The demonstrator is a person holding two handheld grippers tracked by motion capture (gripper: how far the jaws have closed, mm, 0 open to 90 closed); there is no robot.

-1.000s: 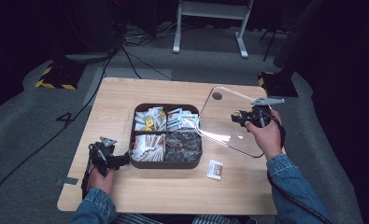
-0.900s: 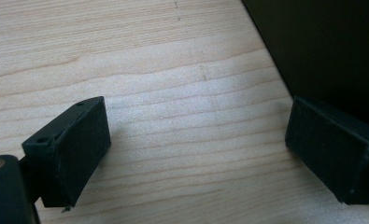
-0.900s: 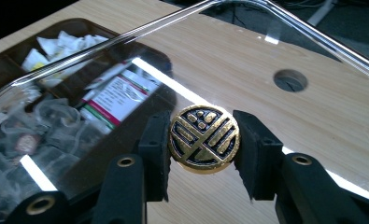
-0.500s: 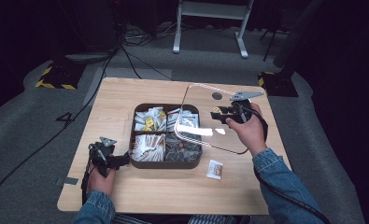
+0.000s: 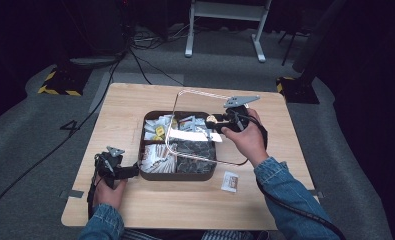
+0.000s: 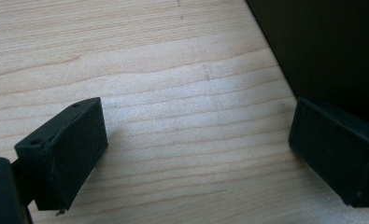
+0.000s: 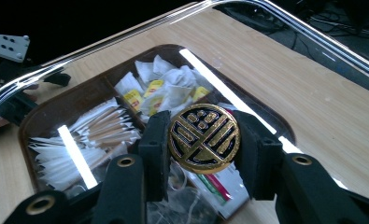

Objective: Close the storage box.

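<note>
So the right gripper (image 7: 203, 140) is pinching the round gold-and-black knob (image 7: 204, 138) of the clear lid (image 5: 182, 107), jaws pressed on either side of it, and the lid hangs tilted over the right half of the brown tray (image 5: 147, 175), not seated yet. I'd say the job is closing the tray, maybe halfway done: lid still has to be levelled and lowered onto the rim. The left gripper (image 5: 116, 170) sits spread, holding nothing, just beside the tray's left wall on the table (image 5: 150, 100). Versus a second ago, the lid was off to the right of the tray; now it's over the sachet compartments. Left hand hasn't budged.
</note>
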